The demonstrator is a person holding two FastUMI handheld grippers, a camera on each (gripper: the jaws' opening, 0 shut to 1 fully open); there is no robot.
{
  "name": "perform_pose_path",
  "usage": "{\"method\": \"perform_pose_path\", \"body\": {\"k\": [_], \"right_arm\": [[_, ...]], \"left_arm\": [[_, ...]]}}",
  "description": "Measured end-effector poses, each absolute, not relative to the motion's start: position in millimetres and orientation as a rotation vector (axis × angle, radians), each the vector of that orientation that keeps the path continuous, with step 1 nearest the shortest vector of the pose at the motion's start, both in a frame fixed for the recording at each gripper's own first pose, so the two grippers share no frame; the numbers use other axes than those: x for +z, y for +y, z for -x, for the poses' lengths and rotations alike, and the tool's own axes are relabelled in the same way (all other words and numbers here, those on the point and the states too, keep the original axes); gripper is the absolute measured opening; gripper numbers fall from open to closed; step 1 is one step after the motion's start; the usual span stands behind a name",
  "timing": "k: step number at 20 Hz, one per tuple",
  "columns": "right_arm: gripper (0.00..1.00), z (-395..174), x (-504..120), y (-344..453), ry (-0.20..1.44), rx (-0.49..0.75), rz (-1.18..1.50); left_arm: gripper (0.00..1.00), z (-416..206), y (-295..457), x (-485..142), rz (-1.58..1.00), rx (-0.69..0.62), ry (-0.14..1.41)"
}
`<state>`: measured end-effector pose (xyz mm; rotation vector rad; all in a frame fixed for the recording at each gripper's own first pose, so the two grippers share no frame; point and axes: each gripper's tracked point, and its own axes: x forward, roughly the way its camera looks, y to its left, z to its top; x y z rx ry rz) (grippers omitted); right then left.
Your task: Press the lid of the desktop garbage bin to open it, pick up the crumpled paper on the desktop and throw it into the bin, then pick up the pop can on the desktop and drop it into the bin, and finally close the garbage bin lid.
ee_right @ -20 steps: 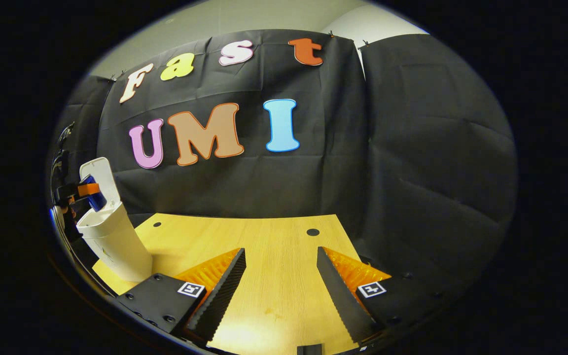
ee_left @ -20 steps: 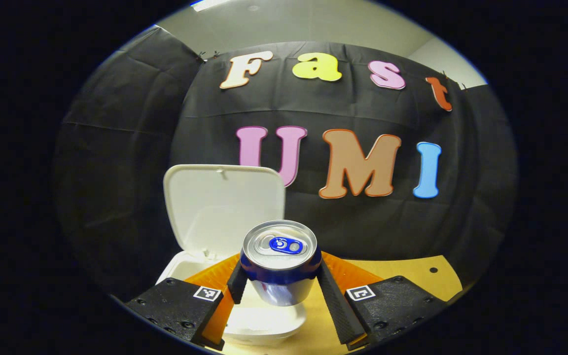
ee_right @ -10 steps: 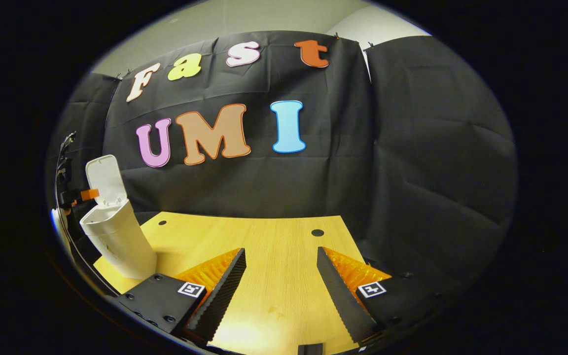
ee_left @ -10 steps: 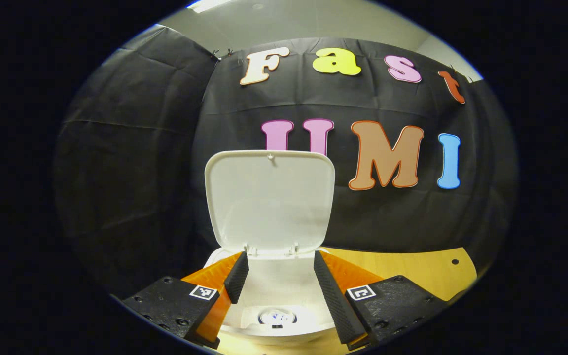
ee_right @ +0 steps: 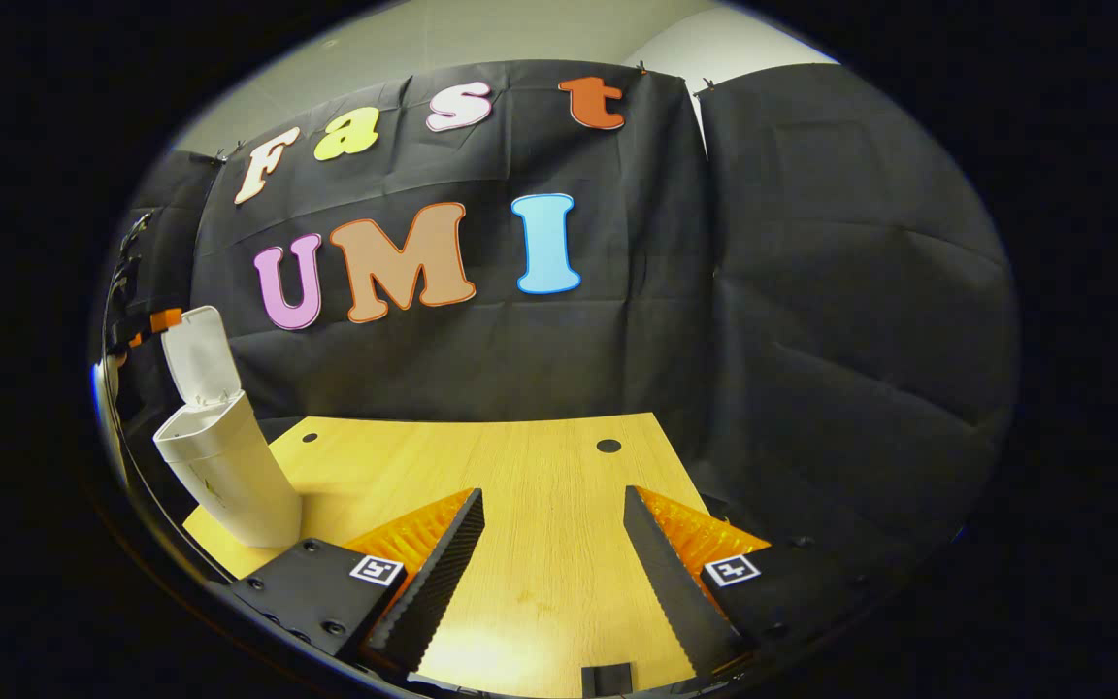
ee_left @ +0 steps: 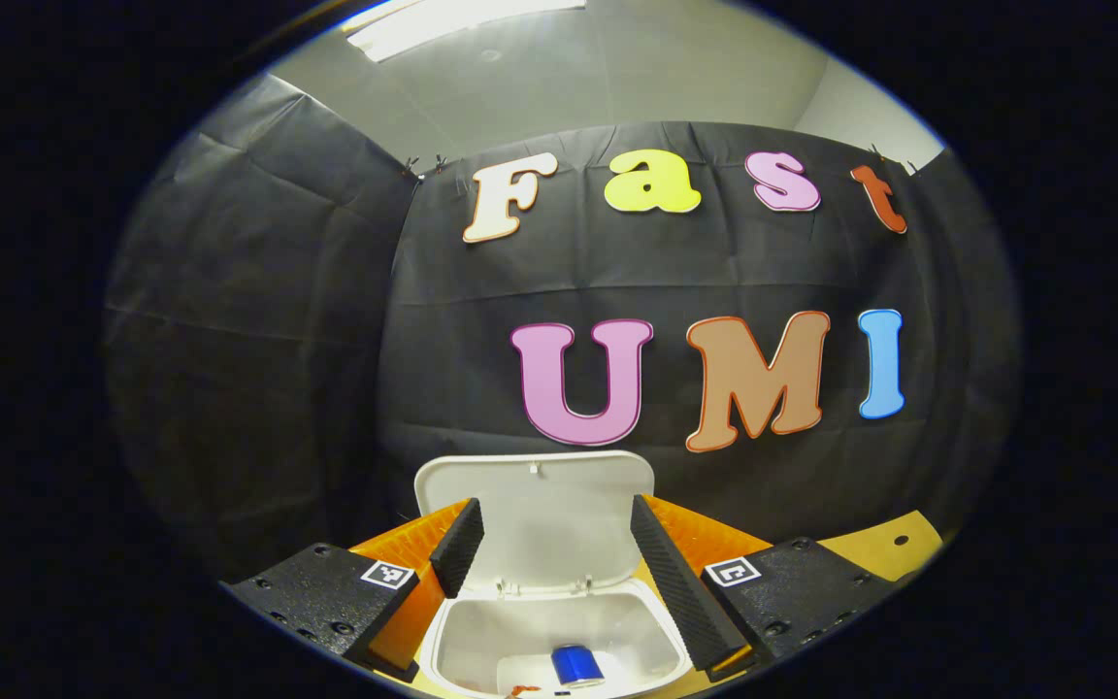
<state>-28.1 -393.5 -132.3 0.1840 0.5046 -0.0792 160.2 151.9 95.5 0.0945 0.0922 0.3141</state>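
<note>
In the left gripper view the white garbage bin [ee_left: 462, 655] stands right below me with its lid [ee_left: 540, 515] raised upright. The blue pop can [ee_left: 575, 666] lies at the bottom inside it. My left gripper [ee_left: 554, 529] hangs open above the bin's mouth, empty, its fingers either side of the lid. In the right gripper view the same bin [ee_right: 229, 476] stands at the far left of the wooden table [ee_right: 520, 485], lid [ee_right: 198, 356] up, with the left gripper [ee_right: 156, 320] above it. My right gripper [ee_right: 554, 510] is open over the table, holding nothing.
The table [ee_left: 870, 553] reaches to the black cloth wall behind and to both sides. Two small dark holes [ee_right: 608, 446] mark the tabletop near its far edge. The bin sits close to the table's left edge.
The left gripper let go of the pop can, which fell into the bin. It then rose and drew back above the bin's mouth. The right gripper barely moved.
</note>
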Motion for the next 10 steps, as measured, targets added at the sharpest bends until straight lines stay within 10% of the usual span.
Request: {"method": "perform_pose_path", "body": {"k": [10], "right_arm": [[0.96, 54, -132, -417, 0.497, -0.165, -0.191]], "left_arm": [[0.93, -235, 203, 106, -0.047, 0.403, 0.124]]}}
